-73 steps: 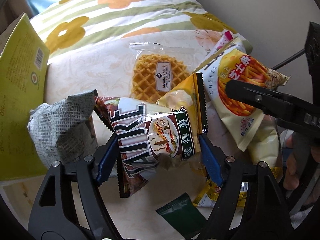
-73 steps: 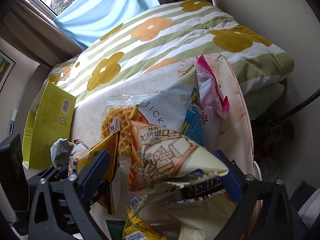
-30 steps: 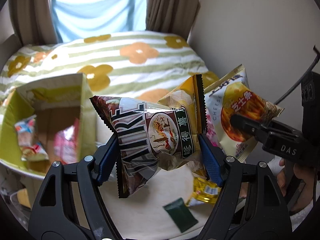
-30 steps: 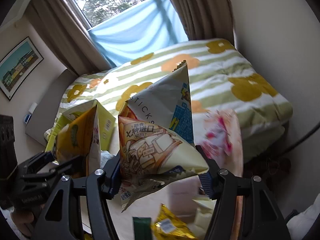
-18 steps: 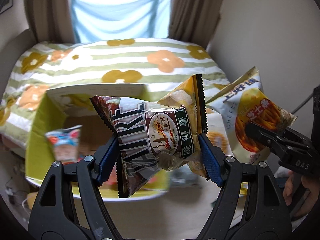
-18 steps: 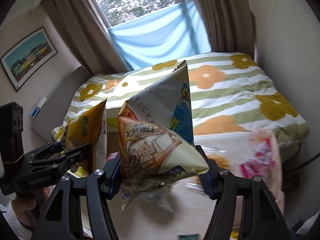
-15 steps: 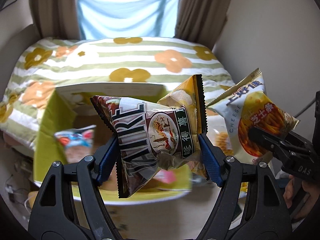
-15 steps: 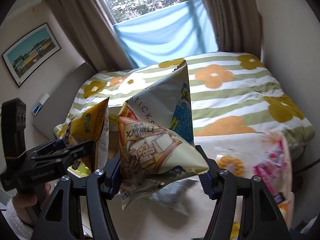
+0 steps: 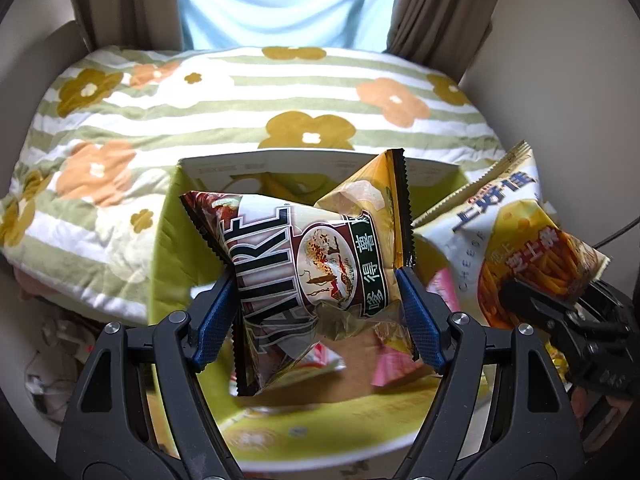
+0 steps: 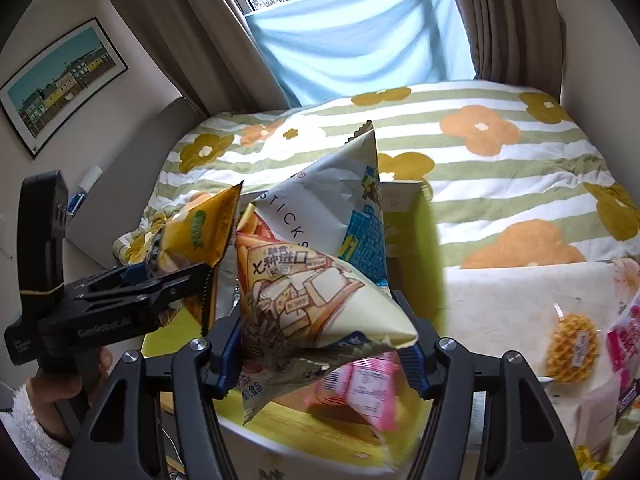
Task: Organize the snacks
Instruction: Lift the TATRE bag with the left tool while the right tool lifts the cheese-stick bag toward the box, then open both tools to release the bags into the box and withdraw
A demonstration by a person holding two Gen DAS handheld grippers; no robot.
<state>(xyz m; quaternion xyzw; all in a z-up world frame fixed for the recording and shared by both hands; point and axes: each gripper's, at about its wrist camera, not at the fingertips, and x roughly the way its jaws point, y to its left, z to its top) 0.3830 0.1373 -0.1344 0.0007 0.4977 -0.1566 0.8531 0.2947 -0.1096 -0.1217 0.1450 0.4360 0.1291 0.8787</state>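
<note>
In the left wrist view my left gripper (image 9: pixel 316 312) is shut on a brown-and-white chip bag (image 9: pixel 304 272), with a yellow bag (image 9: pixel 372 200) squeezed in behind it. Both hang over an open yellow-green box (image 9: pixel 168 248). My right gripper (image 10: pixel 320 344) is shut on a cream snack bag (image 10: pixel 312 304) and a white-and-blue sticks bag (image 10: pixel 328 208), over the same box (image 10: pixel 432 248). The left view shows the right gripper (image 9: pixel 516 294) at the right with its cheese sticks bag (image 9: pixel 520 240). In the right view the left gripper (image 10: pixel 200 276) comes in from the left.
Pink packets (image 10: pixel 360 392) lie inside the box. A waffle packet (image 10: pixel 572 344) and more snacks lie on the pale table (image 10: pixel 500 304) to the right of the box. A striped flowered quilt (image 9: pixel 240 96) covers the bed behind. A hand in a fluffy white sleeve (image 10: pixel 36 436) holds the left gripper.
Both grippers have swung sideways from over the table, keeping their bags. The box, earlier off to the left, now lies right beneath them.
</note>
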